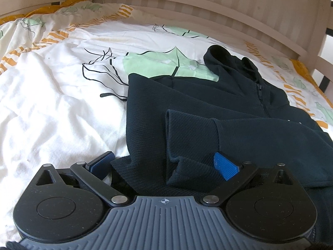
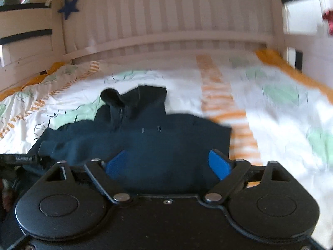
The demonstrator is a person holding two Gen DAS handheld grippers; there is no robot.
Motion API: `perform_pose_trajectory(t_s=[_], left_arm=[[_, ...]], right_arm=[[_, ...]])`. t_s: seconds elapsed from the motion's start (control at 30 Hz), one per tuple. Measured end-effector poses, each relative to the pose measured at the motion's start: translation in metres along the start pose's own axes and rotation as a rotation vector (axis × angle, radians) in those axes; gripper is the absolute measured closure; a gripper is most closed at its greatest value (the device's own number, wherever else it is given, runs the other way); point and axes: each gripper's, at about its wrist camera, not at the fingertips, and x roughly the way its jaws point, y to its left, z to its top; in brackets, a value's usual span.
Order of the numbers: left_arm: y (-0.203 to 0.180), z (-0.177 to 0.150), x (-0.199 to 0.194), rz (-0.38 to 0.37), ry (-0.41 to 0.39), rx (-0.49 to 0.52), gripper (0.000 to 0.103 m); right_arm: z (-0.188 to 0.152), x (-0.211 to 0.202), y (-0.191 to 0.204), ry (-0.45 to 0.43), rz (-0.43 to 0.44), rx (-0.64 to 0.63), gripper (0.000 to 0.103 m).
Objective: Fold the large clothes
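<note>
On the bed, over a white duvet [image 1: 52,108] printed with green leaves and orange stripes, lay the dark navy zip jacket [image 1: 208,104], one sleeve folded across its front. The left gripper [image 1: 164,163] stood over the jacket's near hem, jaws spread wide, pressing nothing. The right gripper [image 2: 167,163] hung above the jacket's body, jaws also apart and empty.

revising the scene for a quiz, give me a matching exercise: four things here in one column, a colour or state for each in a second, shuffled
Things:
1. hoodie
2. duvet
3. left gripper
4. star

Colours or states:
a. hangs on the bed frame, dark blue
b. jaws wide open, hem between them
c. dark navy, sleeves folded across the front
d. white with green leaves and orange stripes

Pairs: 1-c, 2-d, 3-b, 4-a
</note>
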Motion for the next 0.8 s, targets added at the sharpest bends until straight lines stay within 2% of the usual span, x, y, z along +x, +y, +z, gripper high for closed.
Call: perform_pose_trajectory(t_s=[0.1, 0.23, 0.33, 0.5, 0.8], left_arm=[[0.001, 0.000, 0.000, -0.001, 0.000, -0.001, 0.000], [0.000, 0.000, 0.000, -0.001, -0.001, 0.000, 0.000], [0.000, 0.000, -0.001, 0.000, -0.001, -0.001, 0.000], [0.000, 0.000, -0.001, -0.001, -0.003, -0.002, 0.000], [0.000, 0.001, 0.000, -0.002, -0.002, -0.003, 0.000]], right_arm=[[0.001, 0.022, 0.001, 0.057, -0.022, -0.007, 0.010], [-0.023, 0.047, -0.011, 0.183, -0.057, 0.032, 0.010], [-0.032, 0.043, -0.021, 0.175, -0.025, 0.094, 0.010], [-0.036, 0.046, -0.018, 0.186, -0.003, 0.075, 0.001], [-0.036, 0.048, -0.016, 0.185, 0.003, 0.068, 0.000]])
